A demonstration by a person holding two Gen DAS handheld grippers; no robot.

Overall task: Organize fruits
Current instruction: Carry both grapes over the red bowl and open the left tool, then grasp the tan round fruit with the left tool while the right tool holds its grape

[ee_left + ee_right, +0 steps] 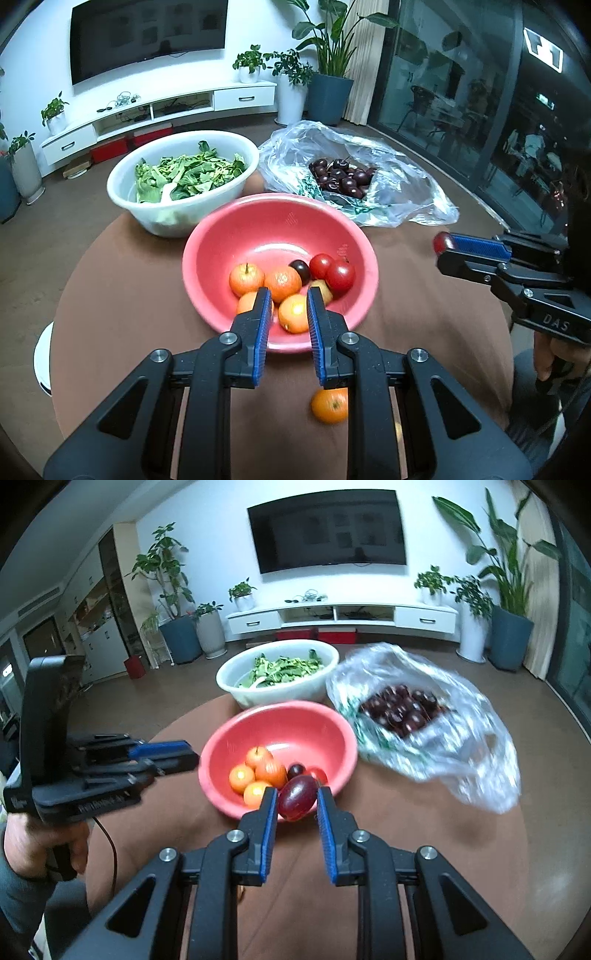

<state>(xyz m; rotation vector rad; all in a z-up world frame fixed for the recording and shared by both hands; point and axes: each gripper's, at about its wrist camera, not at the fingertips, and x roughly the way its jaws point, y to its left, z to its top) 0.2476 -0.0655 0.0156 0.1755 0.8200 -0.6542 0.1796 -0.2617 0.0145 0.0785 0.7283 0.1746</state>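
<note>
Our right gripper (296, 805) is angled down over the near rim of the pink bowl (295, 720), pads clamped on a dark red plum (297, 800). In the left wrist view it comes in from the right edge, roughly level, with the plum (443, 243) at its tip and our right hand (550, 354) on the grip below.

Our left gripper (288, 308) also tilts down at the bowl (258, 229), jaws drawn together with nothing between them. Our left hand (44, 845) wraps its handle at the lower left of the right wrist view.

The bowl holds oranges, small apples, tomatoes and a dark plum. One orange (330, 405) sits on the brown table (122, 295), just beside the bowl. Behind it are a white bowl of greens (183, 177) and a bag of cherries (343, 177).
</note>
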